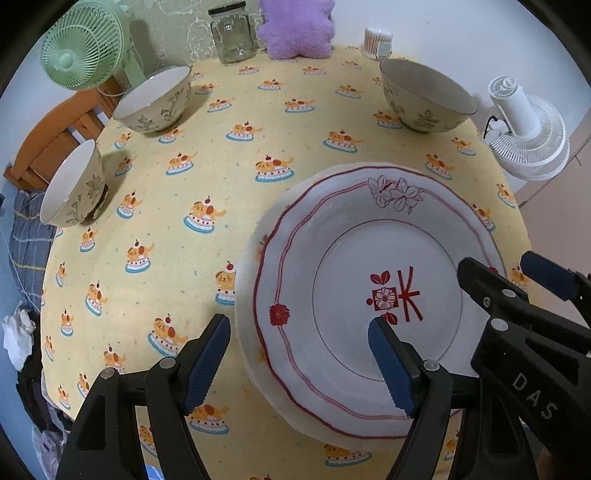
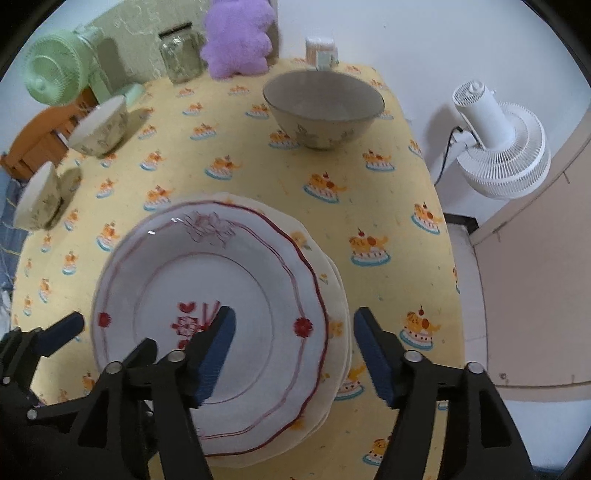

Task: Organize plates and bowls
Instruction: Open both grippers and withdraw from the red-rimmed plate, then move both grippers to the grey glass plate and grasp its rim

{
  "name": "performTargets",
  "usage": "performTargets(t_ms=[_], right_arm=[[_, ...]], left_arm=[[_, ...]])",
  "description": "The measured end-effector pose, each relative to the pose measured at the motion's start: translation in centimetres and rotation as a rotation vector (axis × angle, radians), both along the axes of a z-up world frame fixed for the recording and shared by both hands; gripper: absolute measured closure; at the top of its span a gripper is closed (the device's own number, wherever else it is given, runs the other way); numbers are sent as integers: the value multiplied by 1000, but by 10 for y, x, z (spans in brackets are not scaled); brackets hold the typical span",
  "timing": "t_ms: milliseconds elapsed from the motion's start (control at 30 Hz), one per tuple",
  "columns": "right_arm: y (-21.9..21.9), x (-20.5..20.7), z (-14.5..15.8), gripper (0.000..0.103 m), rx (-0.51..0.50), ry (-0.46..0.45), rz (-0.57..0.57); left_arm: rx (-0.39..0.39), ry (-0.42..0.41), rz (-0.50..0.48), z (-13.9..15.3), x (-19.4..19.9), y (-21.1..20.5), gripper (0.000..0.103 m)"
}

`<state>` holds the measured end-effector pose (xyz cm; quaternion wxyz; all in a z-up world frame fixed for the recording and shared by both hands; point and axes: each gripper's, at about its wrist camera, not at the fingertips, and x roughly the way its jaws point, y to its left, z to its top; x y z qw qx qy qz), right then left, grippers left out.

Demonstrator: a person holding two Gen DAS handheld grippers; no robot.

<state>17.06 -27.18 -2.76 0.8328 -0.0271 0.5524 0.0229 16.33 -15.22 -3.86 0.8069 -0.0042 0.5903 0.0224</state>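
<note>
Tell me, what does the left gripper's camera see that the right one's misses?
Only the left view shows white cloth and dark clothing beside the table. Only the right view shows the beige panel past the white fan. Both show the red-patterned plate on top of a stack, three bowls including the far right bowl, the glass jar, purple plush, green fan, and the open left gripper and right gripper.

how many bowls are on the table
3: one bowl at the far right, one at the far left, one on the left edge nearer the camera. None appear hidden.
</note>
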Motion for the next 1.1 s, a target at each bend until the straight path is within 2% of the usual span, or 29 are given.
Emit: performTargets(t_ms=[100,300,533,700,933,1100], right_arm=[[9,-3,10,25,9,-23,15],[39,-12,24,23,29,-44,21],[84,-22,41,23,54,-56,-22],[125,-29,57,23,35,-103,-32],[175,-32,68,23,45,-140,-31],[205,-31,70,23,46,-146,-72]], left_arm=[[-15,-25,-5,8,-3,6,21],[-32,-75,-32,24,-9,31,20],[-53,-136,-49,45,-19,81,20],[-51,-184,-50,57,-26,119,20],[-33,-213,-62,65,-29,165,20],[-32,-233,-58,68,-28,197,22]])
